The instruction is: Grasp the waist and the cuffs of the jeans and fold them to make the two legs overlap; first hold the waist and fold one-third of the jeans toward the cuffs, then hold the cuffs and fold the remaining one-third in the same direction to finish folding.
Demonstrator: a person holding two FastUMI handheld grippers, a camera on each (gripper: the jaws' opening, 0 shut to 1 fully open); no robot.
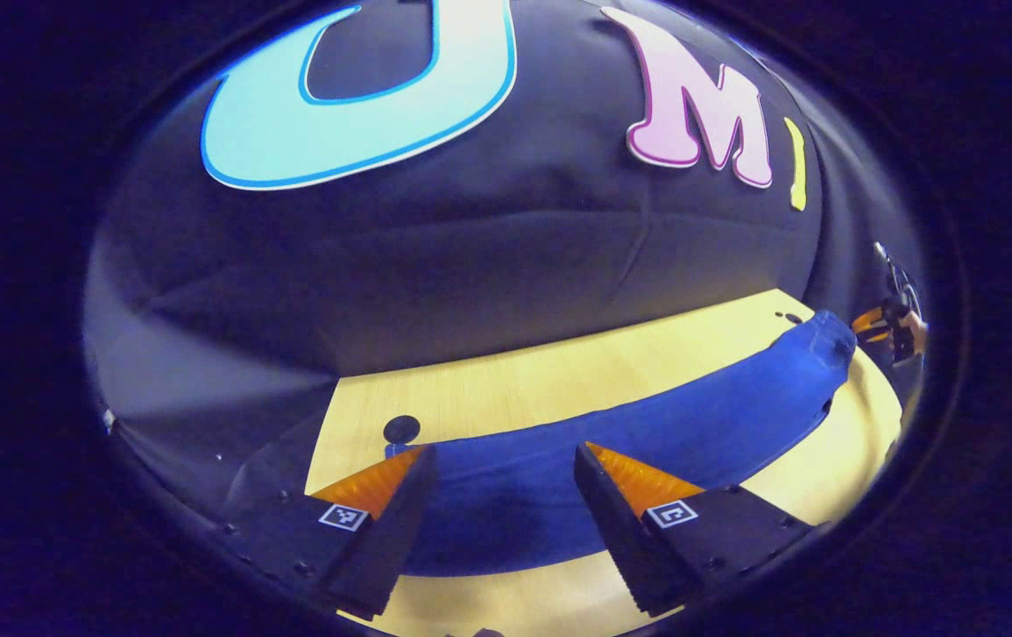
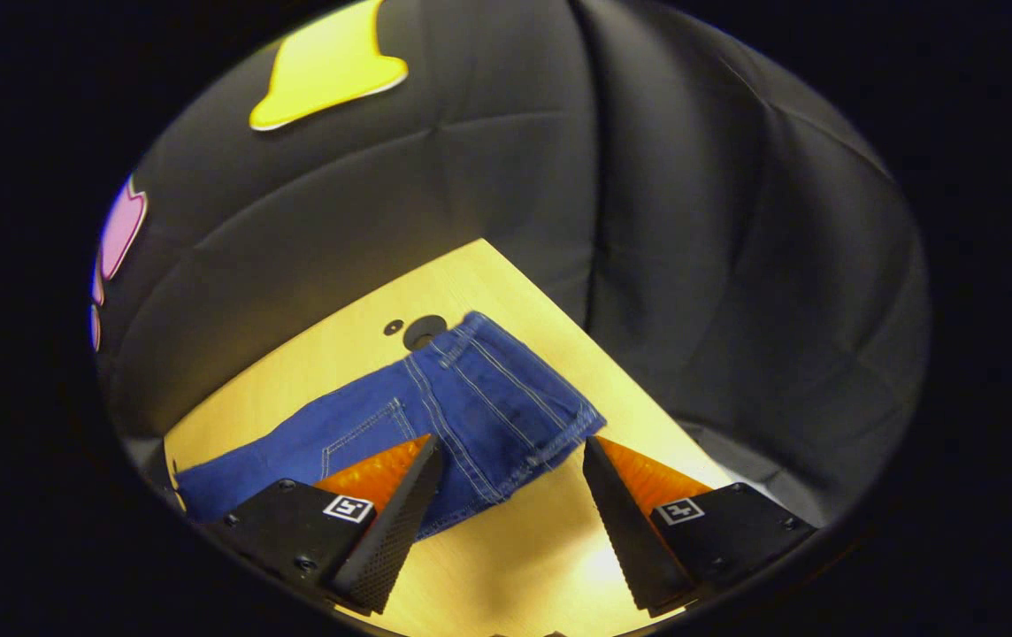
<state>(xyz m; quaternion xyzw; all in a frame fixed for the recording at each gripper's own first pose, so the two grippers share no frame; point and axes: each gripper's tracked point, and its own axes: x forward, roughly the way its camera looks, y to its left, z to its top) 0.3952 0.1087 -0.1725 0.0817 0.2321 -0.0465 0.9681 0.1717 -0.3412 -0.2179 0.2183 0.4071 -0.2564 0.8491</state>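
Jeans (image 1: 647, 433) flat on the wooden table (image 1: 524, 372), laid lengthwise, single dark-blue strip with legs apparently overlapped already.

Left gripper view: left gripper (image 1: 502, 491) low over the cuff end, fingers spread wide, denim visible between them, nothing clamped. Cannot tell if fingertips touch the cloth. Round dark hole (image 1: 401, 428) in the tabletop just beside the cuff end, near the left finger. Right gripper (image 1: 882, 326) seen far off at the waist end, just beside the denim; too small to read its finger state there.

Right gripper view: right gripper (image 2: 510, 491) above the waist end (image 2: 506, 389), fingers wide apart, gripping nothing. Waistband edge lying between and just ahead of the fingers. Light contrast stitching, seams and a back pocket (image 2: 364, 433) showing. Second table hole (image 2: 424, 331) plus a smaller dark spot (image 2: 393, 327) just beyond the waist, denim edge touching the hole's rim. Table corner near the waist end.

No containers. Small square black-and-white marker tags (image 2: 348, 508) on each finger; code patterns, no readable text. No brand label legible on the jeans.
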